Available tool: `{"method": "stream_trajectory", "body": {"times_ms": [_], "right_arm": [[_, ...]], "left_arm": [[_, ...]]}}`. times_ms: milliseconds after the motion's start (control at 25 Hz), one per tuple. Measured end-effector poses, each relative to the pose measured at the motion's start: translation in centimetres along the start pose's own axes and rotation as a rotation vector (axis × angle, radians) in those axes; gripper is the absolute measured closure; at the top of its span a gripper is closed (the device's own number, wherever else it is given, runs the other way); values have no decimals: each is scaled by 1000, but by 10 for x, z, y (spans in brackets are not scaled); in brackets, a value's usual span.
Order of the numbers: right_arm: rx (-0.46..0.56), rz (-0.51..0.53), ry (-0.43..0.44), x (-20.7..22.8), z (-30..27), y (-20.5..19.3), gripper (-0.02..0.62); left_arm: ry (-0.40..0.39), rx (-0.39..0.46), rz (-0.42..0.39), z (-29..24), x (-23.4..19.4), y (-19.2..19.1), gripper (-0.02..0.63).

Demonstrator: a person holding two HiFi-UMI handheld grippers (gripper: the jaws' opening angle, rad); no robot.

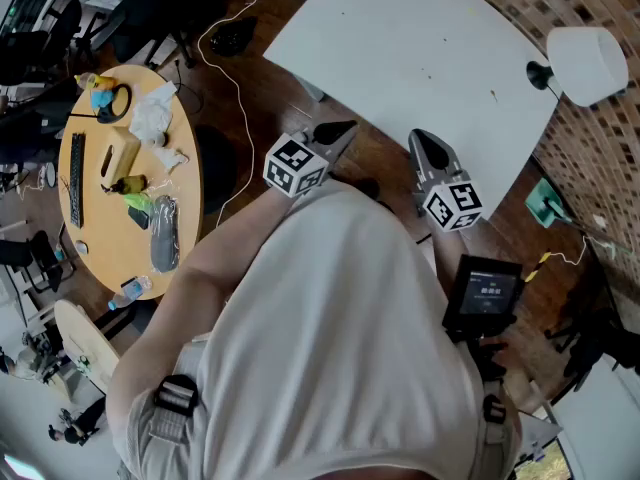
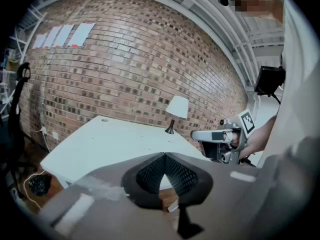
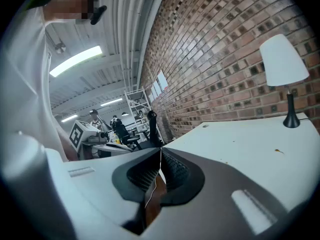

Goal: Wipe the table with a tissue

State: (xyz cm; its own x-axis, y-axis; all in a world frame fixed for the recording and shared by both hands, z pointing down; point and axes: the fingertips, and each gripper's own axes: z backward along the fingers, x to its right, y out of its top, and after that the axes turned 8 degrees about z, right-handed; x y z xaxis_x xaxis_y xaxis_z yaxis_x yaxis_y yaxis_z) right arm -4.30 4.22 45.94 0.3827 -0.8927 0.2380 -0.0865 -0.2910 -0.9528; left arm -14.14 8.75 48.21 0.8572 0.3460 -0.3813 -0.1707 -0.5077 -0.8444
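Note:
The white table (image 1: 420, 58) lies ahead of me, its near edge just beyond both grippers. My left gripper (image 1: 335, 133) is shut with nothing between its jaws, and in the left gripper view its tips (image 2: 165, 155) meet over the table's (image 2: 115, 144) edge. To its right, my right gripper (image 1: 428, 148) is also shut and holds nothing; its tips (image 3: 160, 150) touch beside the table top (image 3: 250, 144). A tissue box (image 1: 118, 158) and crumpled white tissues (image 1: 152, 118) sit on a round wooden table (image 1: 190, 183) far to the left, out of both grippers' reach.
A white lamp (image 1: 588, 63) stands at the white table's far right corner, against a brick wall (image 2: 125, 69). The round table also bears a keyboard (image 1: 76, 178) and a bottle (image 1: 130, 290). A white cable (image 1: 238, 98) runs over the wooden floor. A black screen (image 1: 485, 293) sits right of me.

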Motion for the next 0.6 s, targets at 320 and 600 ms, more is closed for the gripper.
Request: {"method": "stream_trajectory", "body": {"times_ms": [320, 600], "right_arm": [[-65, 68, 88, -37, -72, 9, 588], [-145, 129, 256, -93, -149, 30, 588]], "left_arm": [[79, 85, 68, 48, -66, 5, 603], [201, 151, 174, 110, -120, 7, 603]]}}
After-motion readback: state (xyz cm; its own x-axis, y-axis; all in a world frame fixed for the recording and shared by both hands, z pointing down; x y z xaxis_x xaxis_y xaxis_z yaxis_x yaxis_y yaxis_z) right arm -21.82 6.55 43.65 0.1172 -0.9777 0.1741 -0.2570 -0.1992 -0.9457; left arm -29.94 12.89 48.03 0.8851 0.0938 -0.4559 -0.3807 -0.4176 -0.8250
